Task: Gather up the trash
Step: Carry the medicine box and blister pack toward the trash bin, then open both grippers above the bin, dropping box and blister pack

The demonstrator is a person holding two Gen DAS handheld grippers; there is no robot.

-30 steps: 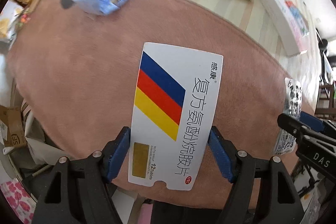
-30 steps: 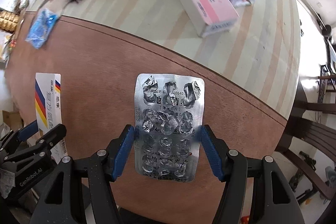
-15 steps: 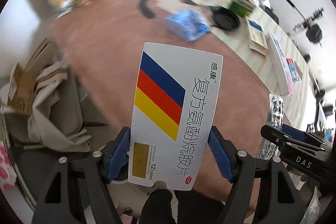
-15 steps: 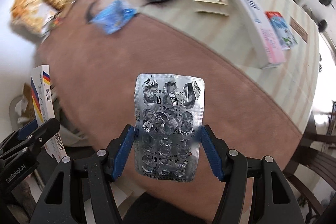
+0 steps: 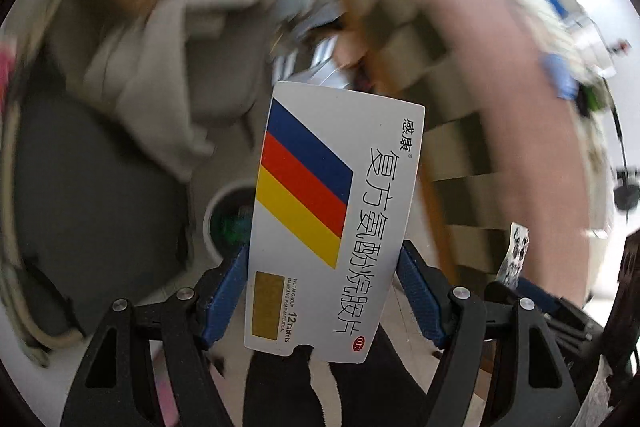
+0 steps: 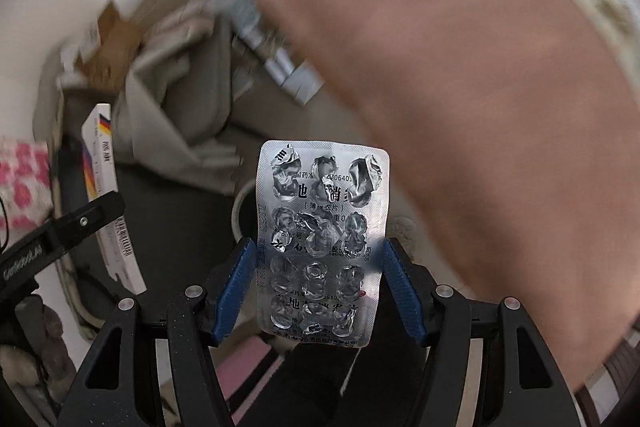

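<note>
Two loads: I hold one piece of trash in each gripper, both pointing steeply down past the desk edge.
Left gripper (image 5: 322,291): its jaws pinch the white pill box (image 5: 332,223) by its long edges; the box stands up out of the jaws, long axis along the fingers.
Right gripper (image 6: 320,287): its jaws pinch the empty blister pack (image 6: 322,247) the same way, by its two long edges, long axis along the fingers.
Bin (image 5: 228,211): I read the pale round rim with green inside as the bin on the floor. In the left view it lies just left of the box, partly hidden behind it. In the right view a pale curved rim (image 6: 240,215) shows at the pack's left edge, mostly covered.
Key relation: the bin sits below and slightly left of both loads, so each needs a small shift that way before I let go.
Nearer hand: I judge the left one, since its view shows more of the opening; the blur keeps me from being sure.
Side by side: the left gripper and its box show at the left of the right view, near but apart.
Desk (image 6: 460,87): the pink-brown top fills the upper right, behind both loads.
Risk: flat, light pieces held upright may flutter and miss the rim.
</note>
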